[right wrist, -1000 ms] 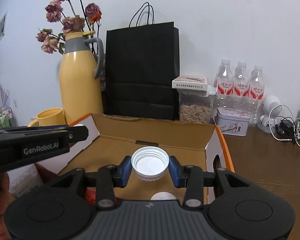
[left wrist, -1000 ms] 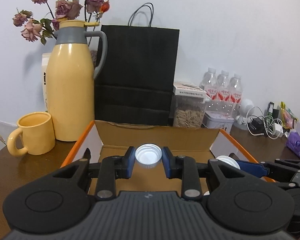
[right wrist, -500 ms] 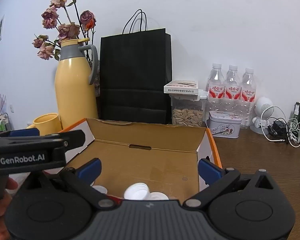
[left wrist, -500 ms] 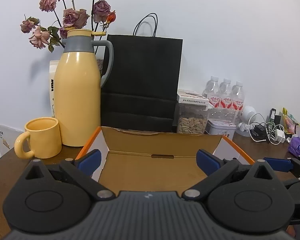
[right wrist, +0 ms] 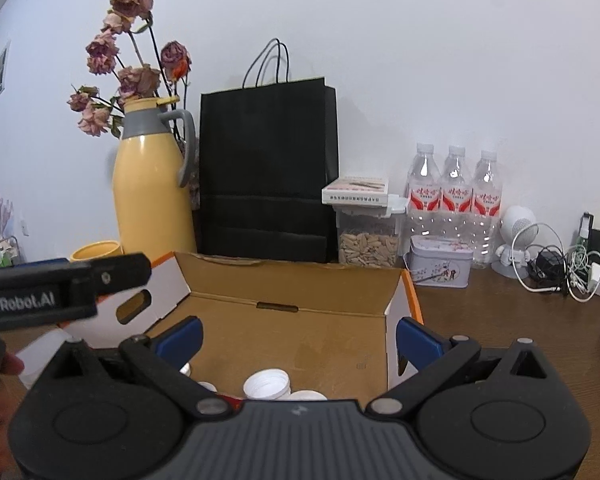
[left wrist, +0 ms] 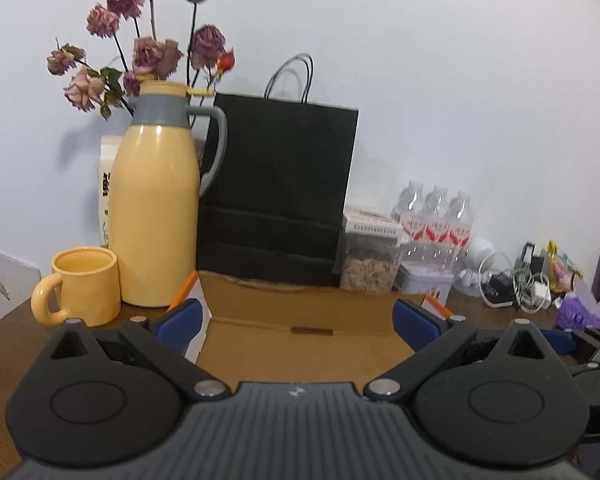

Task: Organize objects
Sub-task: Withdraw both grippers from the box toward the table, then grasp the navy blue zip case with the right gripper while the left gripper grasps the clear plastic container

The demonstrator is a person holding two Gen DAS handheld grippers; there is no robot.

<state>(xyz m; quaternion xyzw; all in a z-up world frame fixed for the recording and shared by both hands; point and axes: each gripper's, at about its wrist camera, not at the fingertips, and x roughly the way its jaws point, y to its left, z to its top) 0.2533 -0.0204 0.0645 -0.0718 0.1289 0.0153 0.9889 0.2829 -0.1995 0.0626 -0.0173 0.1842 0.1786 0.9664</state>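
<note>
Both the left claw (left wrist: 296,320) and right claw (right wrist: 298,338) hang spread and empty above the cardboard box (right wrist: 300,320), where white caps (right wrist: 267,385) lie collected.

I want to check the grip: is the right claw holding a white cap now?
No, the right claw is open and the white cap lies in the cardboard box.

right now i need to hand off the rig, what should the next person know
Left gripper: open, holding nothing, above the cardboard box.
Right gripper: open, holding nothing, over the same box.
White caps lie on the box floor at its near end; several show in the right wrist view.
Done: those caps are boxed.
Left: no loose caps show outside the box; check the table nearer you.
</note>
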